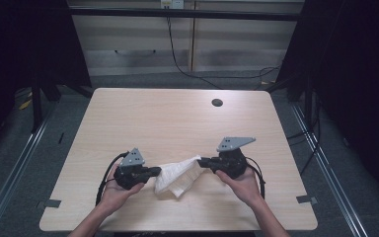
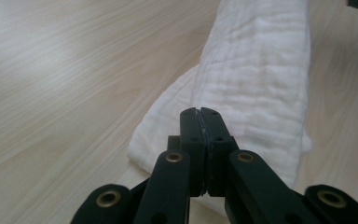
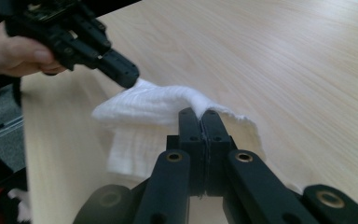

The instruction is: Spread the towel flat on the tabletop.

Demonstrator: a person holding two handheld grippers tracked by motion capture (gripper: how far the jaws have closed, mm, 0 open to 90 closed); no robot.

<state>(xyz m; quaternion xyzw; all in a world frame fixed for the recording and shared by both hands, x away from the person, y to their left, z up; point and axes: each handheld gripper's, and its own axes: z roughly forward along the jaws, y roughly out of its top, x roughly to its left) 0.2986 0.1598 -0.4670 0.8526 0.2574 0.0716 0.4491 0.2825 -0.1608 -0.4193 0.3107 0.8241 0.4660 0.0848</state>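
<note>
High view: one cloth [image 1: 177,177], two tongs.

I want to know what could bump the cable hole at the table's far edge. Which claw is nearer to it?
Right. The right claw grips the cloth almost straight below the hole; the left claw grips it farther left and nearer the person.

- A pale wood-grain rectangular tabletop [image 1: 143,118] with a small round dark hole [image 1: 217,102] far beyond the right hand-held gripper [image 1: 203,161].
- A white crumpled woven cloth [image 1: 177,177] lies between both hand-held grippers.
</note>
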